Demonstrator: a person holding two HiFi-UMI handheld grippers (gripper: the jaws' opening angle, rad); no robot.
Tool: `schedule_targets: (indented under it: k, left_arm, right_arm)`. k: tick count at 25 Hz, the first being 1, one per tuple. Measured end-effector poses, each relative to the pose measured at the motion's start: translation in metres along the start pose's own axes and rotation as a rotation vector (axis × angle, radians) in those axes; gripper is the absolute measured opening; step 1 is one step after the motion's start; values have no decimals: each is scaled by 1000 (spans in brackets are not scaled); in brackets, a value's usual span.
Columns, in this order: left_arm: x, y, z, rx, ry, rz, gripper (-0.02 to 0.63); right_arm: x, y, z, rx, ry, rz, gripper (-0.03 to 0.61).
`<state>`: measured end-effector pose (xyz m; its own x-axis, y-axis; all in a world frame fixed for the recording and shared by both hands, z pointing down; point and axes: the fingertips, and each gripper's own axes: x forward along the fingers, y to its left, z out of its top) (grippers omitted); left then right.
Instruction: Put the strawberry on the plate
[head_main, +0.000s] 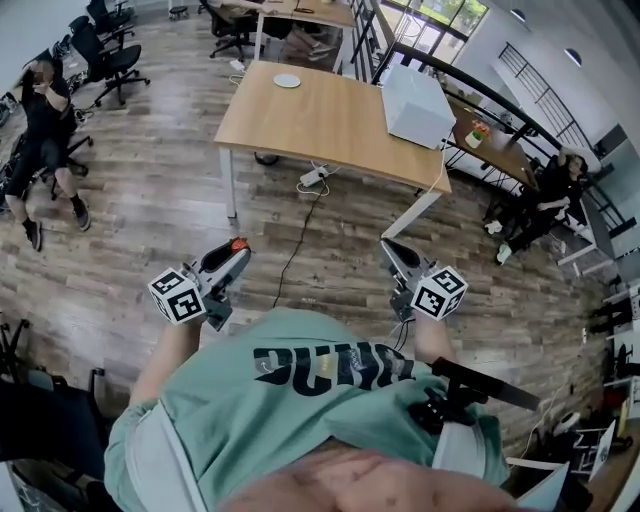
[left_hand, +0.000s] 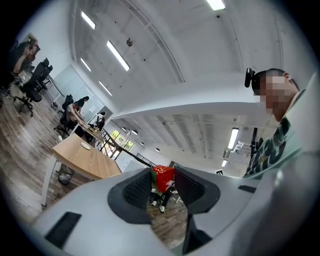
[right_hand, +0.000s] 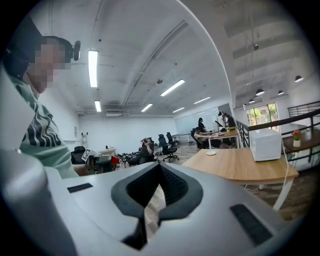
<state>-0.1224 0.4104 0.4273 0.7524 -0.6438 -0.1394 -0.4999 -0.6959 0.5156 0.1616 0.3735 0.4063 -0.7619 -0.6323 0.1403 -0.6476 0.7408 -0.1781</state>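
1. Head view: there are two claws, each with one marker cube. The left claw (head_main: 232, 258) clamps the one strawberry (head_main: 238, 243) at its tips. The right claw (head_main: 392, 248) is pinched together and carries nothing.
2. Head view: one wooden tabletop (head_main: 330, 125) stands ahead of both claws and well apart from them. It carries one white plate (head_main: 287, 81) near its far edge and one white box (head_main: 415, 105) at the end on the right claw's side. Two seated people show, one (head_main: 40, 120) far out to the left of the left claw and one (head_main: 555, 185) far out to the right of the right claw.
3. Left gripper view: the two pads of the left claw (left_hand: 164, 174) press on the strawberry (left_hand: 162, 178) from either side. It is red, with a bit of green against the left pad. The tabletop (left_hand: 82, 161) lies off to the left beyond the claw, and the plate (left_hand: 86, 146) is a small pale disc on it.
4. Right gripper view: the two jaws of the right claw (right_hand: 160, 167) meet at their tips, with nothing between them. To their right, well apart, is the tabletop (right_hand: 240, 166) with the plate (right_hand: 211, 153) and the box (right_hand: 265, 144). To their left, a red speck is the strawberry (right_hand: 115, 160), held in the other claw.
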Motion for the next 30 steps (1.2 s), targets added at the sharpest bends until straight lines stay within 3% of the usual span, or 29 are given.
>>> schedule_targets:
  k: [8, 18, 22, 30]
  left_arm:
    - [33, 25, 0, 12, -23, 84, 144]
    - [145, 25, 14, 67, -108, 233, 144]
    - [182, 21, 8, 76, -115, 278, 144]
    - [241, 30, -1, 55, -71, 312, 144]
  right_arm:
    - [34, -56, -3, 30, -4, 94, 6]
    - [66, -187, 46, -1, -29, 283, 6]
    - [71, -226, 47, 6, -29, 346, 6]
    - [60, -289, 25, 93, -31, 354, 6]
